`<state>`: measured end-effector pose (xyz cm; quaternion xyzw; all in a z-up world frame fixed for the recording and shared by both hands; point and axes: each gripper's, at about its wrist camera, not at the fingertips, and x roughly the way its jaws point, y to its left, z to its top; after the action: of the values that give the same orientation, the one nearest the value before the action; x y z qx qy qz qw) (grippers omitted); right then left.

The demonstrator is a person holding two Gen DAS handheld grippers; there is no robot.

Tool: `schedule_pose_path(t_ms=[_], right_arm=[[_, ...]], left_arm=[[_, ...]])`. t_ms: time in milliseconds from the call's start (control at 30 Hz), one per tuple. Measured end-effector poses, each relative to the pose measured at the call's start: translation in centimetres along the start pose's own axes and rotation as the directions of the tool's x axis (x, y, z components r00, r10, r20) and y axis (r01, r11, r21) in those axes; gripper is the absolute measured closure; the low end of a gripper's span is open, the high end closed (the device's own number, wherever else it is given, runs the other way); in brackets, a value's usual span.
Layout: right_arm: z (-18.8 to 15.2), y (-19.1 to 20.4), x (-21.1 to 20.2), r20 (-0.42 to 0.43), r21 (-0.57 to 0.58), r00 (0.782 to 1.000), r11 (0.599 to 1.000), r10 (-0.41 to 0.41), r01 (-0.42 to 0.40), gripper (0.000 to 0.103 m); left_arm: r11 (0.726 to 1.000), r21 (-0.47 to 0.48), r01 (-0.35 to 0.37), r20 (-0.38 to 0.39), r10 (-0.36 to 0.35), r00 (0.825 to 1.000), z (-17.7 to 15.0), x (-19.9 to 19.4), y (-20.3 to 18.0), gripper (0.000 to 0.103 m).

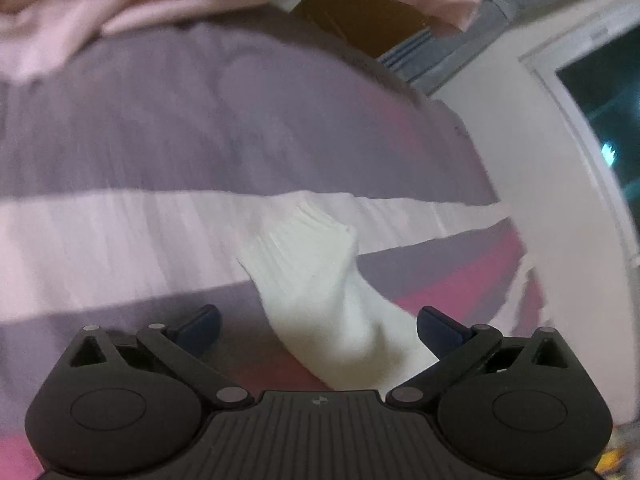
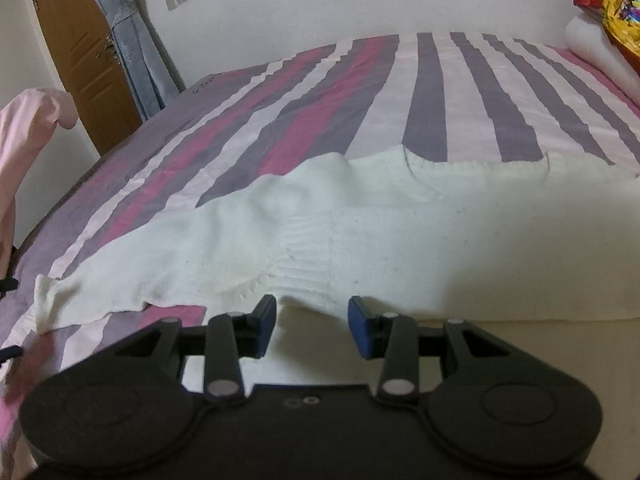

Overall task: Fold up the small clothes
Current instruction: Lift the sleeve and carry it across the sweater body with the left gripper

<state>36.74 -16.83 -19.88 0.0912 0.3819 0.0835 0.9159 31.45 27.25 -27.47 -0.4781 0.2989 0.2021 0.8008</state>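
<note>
White knit sweater [image 2: 400, 232] is lying spread across the striped bed [image 2: 320, 92]. Its sleeve [image 1: 320, 288] is running between the wide-apart fingers of the left gripper [image 1: 318, 326], unpinched. The right gripper [image 2: 312, 326] is hovering half apart over the hem, gripping nothing.

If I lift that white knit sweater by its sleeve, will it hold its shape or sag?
Likely sag: the white knit sweater already lies in soft humps and wrinkles on the striped bedspread. Its sleeve twists limply between the open left gripper, so expect it to drape and stretch. The ribbed knit probably grips rather than slips.
</note>
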Motion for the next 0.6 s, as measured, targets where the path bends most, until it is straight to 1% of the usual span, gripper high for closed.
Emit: schedule_pose_path(t_ms=[67, 133, 167, 233, 267, 333, 367, 400, 433, 500, 533, 600], right_arm=[[0.0, 0.1, -0.1, 0.003, -0.003, 1.000, 1.000, -0.001, 0.001, 0.063], [0.0, 0.1, -0.2, 0.003, -0.008, 1.000, 1.000, -0.004, 0.004, 0.063], [0.0, 0.1, -0.2, 0.005, -0.007, 1.000, 1.000, -0.004, 0.004, 0.063], [0.1, 0.0, -0.2, 0.009, -0.009, 1.000, 1.000, -0.008, 0.008, 0.063], [0.1, 0.0, -0.2, 0.011, -0.011, 1.000, 1.000, -0.012, 0.012, 0.063], [0.2, -0.2, -0.2, 0.015, -0.009, 1.000, 1.000, -0.017, 0.017, 0.063], [0.2, -0.3, -0.2, 0.014, -0.007, 1.000, 1.000, -0.017, 0.017, 0.063], [0.2, -0.3, -0.1, 0.015, -0.008, 1.000, 1.000, -0.019, 0.020, 0.063], [0.2, -0.3, -0.1, 0.017, -0.010, 1.000, 1.000, -0.024, 0.024, 0.063], [0.3, -0.3, 0.0, 0.018, -0.009, 0.999, 1.000, -0.030, 0.030, 0.063], [0.3, -0.3, 0.0, 0.021, -0.008, 0.999, 0.999, -0.031, 0.032, 0.063], [0.5, -0.4, -0.1, 0.036, -0.004, 0.999, 0.999, -0.041, 0.041, 0.063]], left_arm=[[0.999, -0.024, 0.029, 0.009, -0.029, 1.000, -0.2, 0.4, 0.4, 0.001], [0.998, -0.045, 0.045, 0.011, -0.045, 0.999, -0.3, 0.7, 1.0, 0.023], [0.996, -0.064, 0.059, 0.006, -0.059, 0.998, -0.3, 1.2, 1.2, 0.027], [0.993, -0.096, 0.073, 0.015, -0.072, 0.997, -0.2, 1.7, 1.9, 0.044], [0.991, -0.108, 0.080, 0.017, -0.078, 0.997, -0.3, 2.0, 2.0, 0.047], [0.987, -0.138, 0.084, 0.029, -0.081, 0.996, -0.5, 2.6, 2.3, 0.066], [0.985, -0.151, 0.087, 0.032, -0.084, 0.996, -0.6, 3.0, 2.3, 0.071], [0.983, -0.158, 0.089, 0.030, -0.085, 0.996, -0.6, 3.4, 2.3, 0.083], [0.983, -0.163, 0.084, 0.027, -0.081, 0.996, -0.8, 3.6, 2.3, 0.088], [0.984, -0.158, 0.081, 0.036, -0.077, 0.996, -0.9, 3.5, 2.1, 0.088], [0.987, -0.139, 0.083, 0.040, -0.078, 0.996, -0.9, 3.4, 1.7, 0.094], [0.990, -0.103, 0.098, 0.051, -0.093, 0.994, -0.7, 2.7, 1.2, 0.094]])
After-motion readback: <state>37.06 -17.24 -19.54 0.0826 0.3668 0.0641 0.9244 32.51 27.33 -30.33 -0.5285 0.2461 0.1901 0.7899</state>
